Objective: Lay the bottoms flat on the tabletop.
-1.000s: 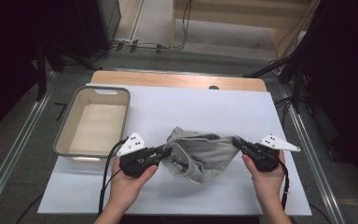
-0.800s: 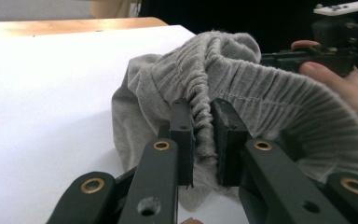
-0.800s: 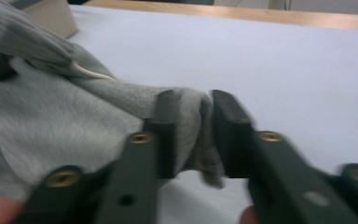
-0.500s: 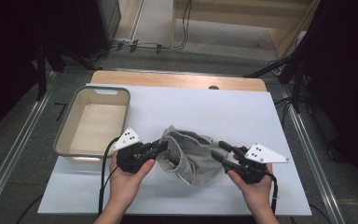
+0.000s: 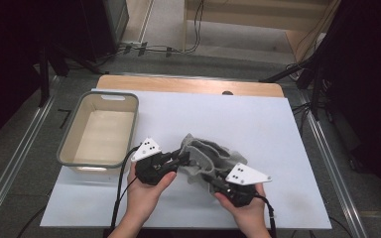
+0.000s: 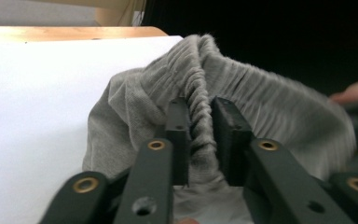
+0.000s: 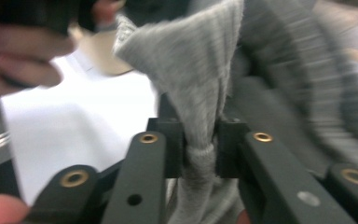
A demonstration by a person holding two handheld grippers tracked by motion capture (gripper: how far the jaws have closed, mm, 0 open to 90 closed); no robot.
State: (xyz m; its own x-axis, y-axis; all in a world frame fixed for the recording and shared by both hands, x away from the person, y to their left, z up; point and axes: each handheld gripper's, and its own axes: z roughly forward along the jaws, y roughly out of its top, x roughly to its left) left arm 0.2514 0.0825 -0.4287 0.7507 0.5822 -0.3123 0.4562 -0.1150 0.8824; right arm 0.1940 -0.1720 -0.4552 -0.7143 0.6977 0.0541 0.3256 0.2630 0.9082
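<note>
A grey ribbed garment [image 5: 206, 157] lies bunched near the front middle of the white table [image 5: 258, 124]. My left gripper [image 5: 182, 159] is shut on its left edge; in the left gripper view the ribbed hem [image 6: 200, 112] is pinched between the jaws of the left gripper [image 6: 200, 135]. My right gripper [image 5: 216, 179] is shut on the cloth's lower right part, and in the right gripper view a fold of the grey cloth [image 7: 200, 102] is clamped in the right gripper [image 7: 200, 144]. Both grippers sit close together, with the cloth slack between them.
A beige bin with a grey rim [image 5: 99, 130] stands at the table's left, just beyond my left hand. A wooden strip [image 5: 188, 85] runs along the far edge. Cables [image 5: 178, 47] lie on the floor beyond. The table's right half is bare white.
Both grippers have moved toward each other and toward the front edge, the right one most. The stretched cloth has gone slack and bunched up between them.
</note>
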